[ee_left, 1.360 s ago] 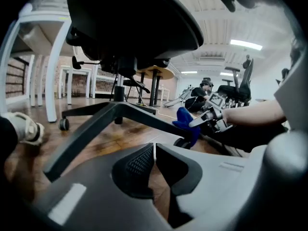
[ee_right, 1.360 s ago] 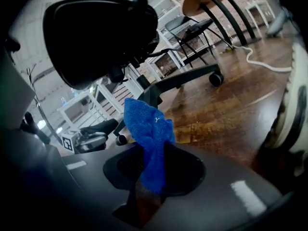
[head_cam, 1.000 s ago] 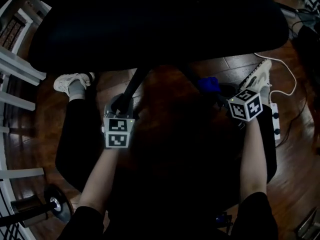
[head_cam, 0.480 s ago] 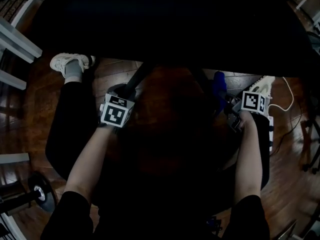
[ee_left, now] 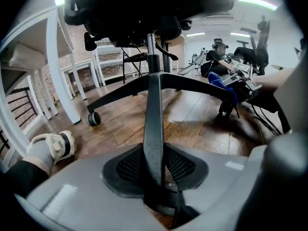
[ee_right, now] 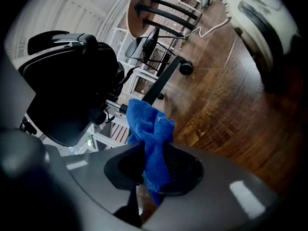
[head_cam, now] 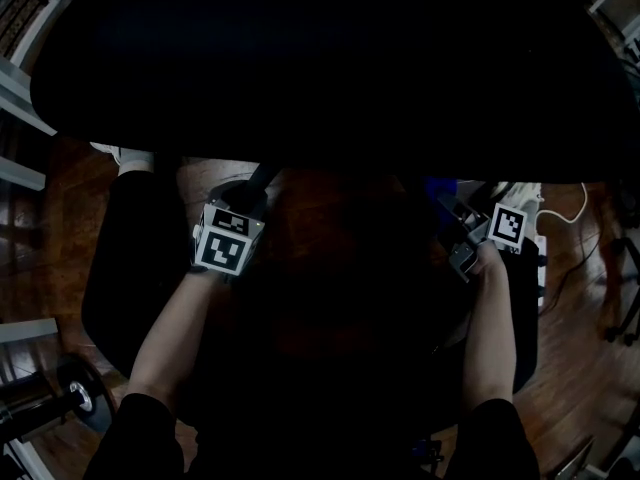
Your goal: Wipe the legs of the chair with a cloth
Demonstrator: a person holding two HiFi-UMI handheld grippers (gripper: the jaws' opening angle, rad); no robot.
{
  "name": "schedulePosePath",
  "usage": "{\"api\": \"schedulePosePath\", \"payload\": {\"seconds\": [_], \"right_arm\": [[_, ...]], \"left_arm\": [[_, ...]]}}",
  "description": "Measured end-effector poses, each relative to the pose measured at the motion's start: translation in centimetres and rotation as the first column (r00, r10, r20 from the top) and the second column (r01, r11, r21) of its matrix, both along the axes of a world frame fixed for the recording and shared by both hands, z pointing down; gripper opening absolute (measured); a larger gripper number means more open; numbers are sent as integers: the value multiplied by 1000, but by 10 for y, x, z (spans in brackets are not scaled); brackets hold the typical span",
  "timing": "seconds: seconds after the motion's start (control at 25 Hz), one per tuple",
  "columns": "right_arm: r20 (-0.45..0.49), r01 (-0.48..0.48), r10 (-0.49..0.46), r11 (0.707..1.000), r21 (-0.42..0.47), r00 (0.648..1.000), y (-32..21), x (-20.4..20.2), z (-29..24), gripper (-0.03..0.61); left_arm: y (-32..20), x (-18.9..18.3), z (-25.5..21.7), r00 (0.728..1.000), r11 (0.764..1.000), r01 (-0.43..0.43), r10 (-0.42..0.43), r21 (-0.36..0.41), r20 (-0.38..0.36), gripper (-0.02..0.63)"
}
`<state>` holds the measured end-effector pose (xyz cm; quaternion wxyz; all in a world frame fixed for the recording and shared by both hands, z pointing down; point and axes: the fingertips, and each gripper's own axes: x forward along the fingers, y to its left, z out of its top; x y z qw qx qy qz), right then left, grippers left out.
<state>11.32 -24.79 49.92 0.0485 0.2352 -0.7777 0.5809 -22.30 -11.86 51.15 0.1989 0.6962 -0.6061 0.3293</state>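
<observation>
Blue cloth [ee_right: 153,138]: centre of the right gripper view, hanging above the wood floor [ee_right: 226,105].
Right gripper [ee_right: 153,172]: jaws closed, pinching the cloth.
Left gripper [ee_left: 155,167]: jaws have just been closing and are clamped on the black chair leg [ee_left: 154,105], lower centre of its view.

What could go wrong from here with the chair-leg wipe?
1. The left gripper has just been closing its jaws around the chair leg between them; the base stands on casters, so a loose hold may let it roll.
2. The right gripper pinches the blue cloth in a narrow bunch; bare jaws may rub the leg.
3. A white cable lies on the floor ahead of the right gripper and could snag.
</observation>
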Motion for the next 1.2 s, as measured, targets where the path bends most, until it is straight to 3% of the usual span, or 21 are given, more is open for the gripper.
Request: {"api": "schedulePosePath", "payload": {"seconds": [0.32, 0.56, 0.64, 0.76, 0.84, 0.92, 1.0, 1.08, 1.16, 1.2], "right_arm": [[14, -79, 79, 996, 39, 997, -1, 28, -3, 94], [62, -101, 99, 995, 19, 993, 21, 15, -1, 94], [57, -61, 60, 998, 17, 997, 32, 1, 0, 94], [54, 15, -15, 1000, 8, 998, 50, -21, 0, 97], [59, 58, -59, 998, 19, 997, 64, -37, -2, 98], [53, 116, -118, 992, 52, 992, 76, -56, -4, 100], [55, 182, -187, 979, 89, 981, 87, -79, -7, 101], [80, 238, -248, 964, 118, 965, 99, -105, -12, 103], [128, 268, -286, 952, 145, 950, 112, -131, -21, 104], [150, 267, -289, 952, 151, 946, 117, -144, -24, 104]], "left_arm": [[-21, 22, 1, 993, 993, -118, 118, -26, -9, 130], [-48, -2, 4, 984, 984, -178, 178, 7, 14, 133], [-59, -17, 8, 977, 979, -204, 202, 19, 69, 143], [-70, -38, 10, 952, 975, -223, 214, 16, 217, 155], [-71, -51, 0, 938, 980, -196, 177, 34, 299, 191], [-64, -53, -20, 941, 982, -163, 126, 93, 315, 201], [-48, -34, -35, 969, 978, -141, 105, 155, 222, 201], [-30, 1, -41, 992, 974, -122, 122, 193, 12, 201], [-12, 40, -48, 966, 972, -108, 152, 206, -210, 206], [-4, 56, -51, 945, 973, -106, 163, 207, -283, 213]]}}
